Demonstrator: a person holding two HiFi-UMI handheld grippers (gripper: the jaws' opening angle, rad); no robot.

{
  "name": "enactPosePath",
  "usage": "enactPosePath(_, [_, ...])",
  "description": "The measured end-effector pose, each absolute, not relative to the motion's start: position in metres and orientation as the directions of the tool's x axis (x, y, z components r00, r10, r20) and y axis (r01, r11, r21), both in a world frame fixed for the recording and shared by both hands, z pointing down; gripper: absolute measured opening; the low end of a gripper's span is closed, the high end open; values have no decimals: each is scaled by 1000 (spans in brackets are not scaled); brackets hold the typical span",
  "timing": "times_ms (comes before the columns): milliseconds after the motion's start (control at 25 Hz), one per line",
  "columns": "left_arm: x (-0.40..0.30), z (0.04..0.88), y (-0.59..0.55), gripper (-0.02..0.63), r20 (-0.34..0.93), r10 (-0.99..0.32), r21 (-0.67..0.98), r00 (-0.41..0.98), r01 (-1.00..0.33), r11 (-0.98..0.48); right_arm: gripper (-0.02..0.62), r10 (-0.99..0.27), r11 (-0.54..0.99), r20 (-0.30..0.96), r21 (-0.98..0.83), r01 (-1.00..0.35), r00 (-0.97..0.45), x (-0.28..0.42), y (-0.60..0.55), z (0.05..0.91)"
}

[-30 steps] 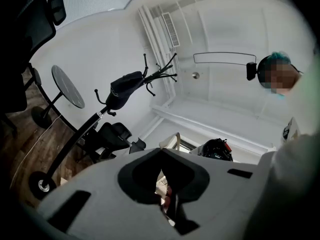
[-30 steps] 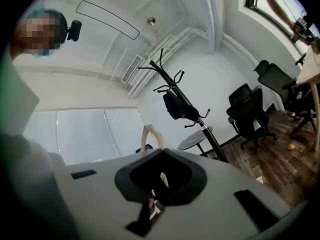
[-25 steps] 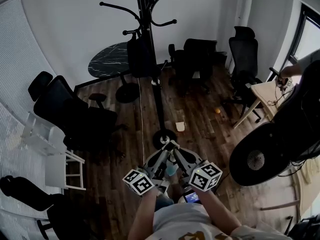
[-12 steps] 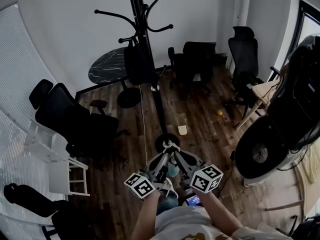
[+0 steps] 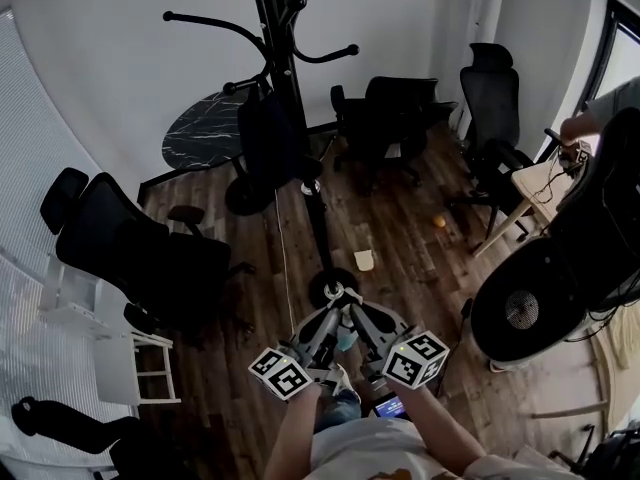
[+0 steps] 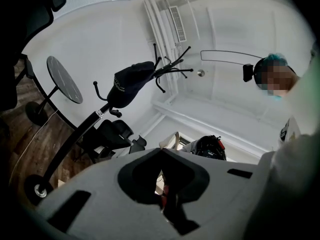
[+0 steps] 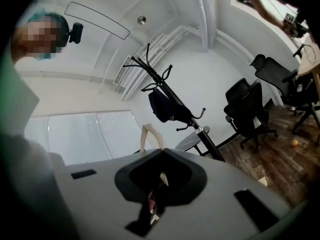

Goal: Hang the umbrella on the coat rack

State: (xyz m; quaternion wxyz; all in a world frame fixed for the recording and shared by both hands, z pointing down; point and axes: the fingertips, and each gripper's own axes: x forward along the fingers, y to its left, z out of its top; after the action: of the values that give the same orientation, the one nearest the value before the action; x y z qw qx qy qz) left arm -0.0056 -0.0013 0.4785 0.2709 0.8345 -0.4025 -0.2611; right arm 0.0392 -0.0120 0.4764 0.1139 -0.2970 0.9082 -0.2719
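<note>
The black coat rack (image 5: 300, 158) stands mid-room, its round base (image 5: 330, 288) on the wood floor. A dark cap or bag (image 5: 265, 133) hangs on one of its hooks. My left gripper (image 5: 332, 296) and right gripper (image 5: 350, 296) are held low in front of me, tips close together just before the base. Both are shut with nothing between the jaws. The left gripper view looks past the left gripper (image 6: 161, 151) at the rack (image 6: 100, 116). Beyond the right gripper (image 7: 161, 151), the rack (image 7: 175, 106) shows in the right gripper view. No umbrella shows in any view.
Black office chairs (image 5: 140, 248) (image 5: 395, 118) ring the rack, and a round dark table (image 5: 205, 133) stands behind it. A large black round fan (image 5: 525, 313) is at right, by a wooden desk (image 5: 545, 183) where a person's arm (image 5: 600, 118) reaches. A white stool (image 5: 130, 363) stands left.
The head view has shifted a little, so the rack sits slightly further left. The person at the right has moved back from the fan. Both grippers stay together and shut.
</note>
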Motion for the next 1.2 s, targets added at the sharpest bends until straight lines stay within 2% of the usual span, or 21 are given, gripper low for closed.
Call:
enactPosePath(600, [-66, 466, -121, 20, -270, -765, 644, 584, -482, -595, 12, -651, 649, -73, -568, -505, -755, -14, -129, 466])
enactPosePath(1200, [-80, 451, -150, 20, -321, -734, 654, 598, -421, -629, 12, -686, 632, -118, -586, -508, -718, -22, -157, 451])
